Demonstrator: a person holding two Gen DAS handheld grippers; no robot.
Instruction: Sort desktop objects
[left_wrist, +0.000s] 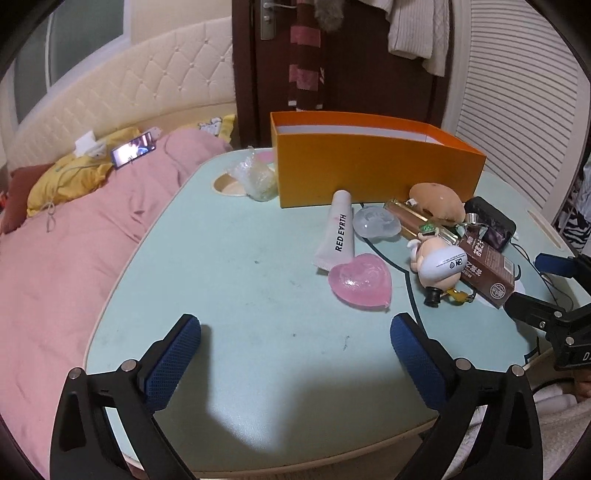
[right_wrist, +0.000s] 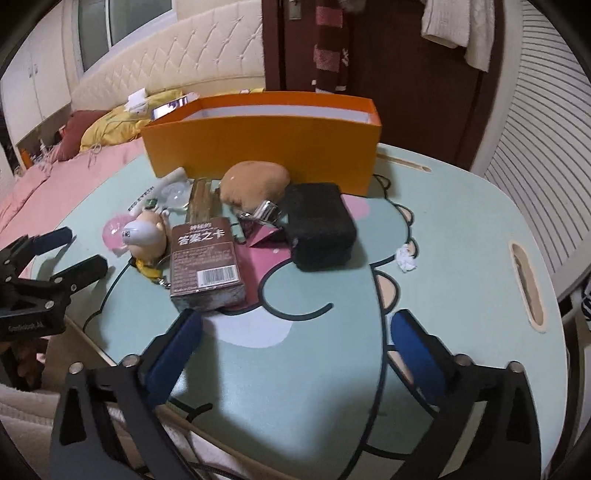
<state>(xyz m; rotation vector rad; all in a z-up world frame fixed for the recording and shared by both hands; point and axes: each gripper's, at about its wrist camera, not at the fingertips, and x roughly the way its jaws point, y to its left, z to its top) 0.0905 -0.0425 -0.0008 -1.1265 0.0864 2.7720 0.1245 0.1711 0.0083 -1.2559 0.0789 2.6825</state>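
While both grippers hang over the near edge of the table, the scene reads as follows.

Landmark: orange box (left_wrist: 373, 173), open-topped, standing at the far side of the pale green table (left_wrist: 229, 280); every place below is given from it.

Left gripper (left_wrist: 295, 332): jaws spread wide, nothing between the blue pads (left_wrist: 173, 350); well in front of the box, over bare tabletop.

Right gripper (right_wrist: 295, 332): jaws spread wide and empty; well in front of the box, its left pad just beside the brown card box.

White tube (left_wrist: 338, 232): its cap end touches the front wall of the box, the body running toward the camera.

Pink heart (left_wrist: 360, 280): in front of the box, at the tube's crimped end.

Clear round piece (left_wrist: 375, 223): just in front of the box, beside the tube.

Brown plush (right_wrist: 255, 182): against the front wall of the box.

Black case (right_wrist: 319, 227): in front of the box's right end.

Brown card box (right_wrist: 205, 262): well in front of the box, barcode end nearest the right camera.

Figurine (left_wrist: 439, 262): in front of the box, lying between the pink heart and the brown card box.

Plastic wrap (left_wrist: 255, 177): just beside the box's left end.

White scrap (right_wrist: 406, 258): in front and to the right of the box, apart from the pile.

Bed (left_wrist: 74, 240): pink cover, to the left of the box, beyond the table edge.
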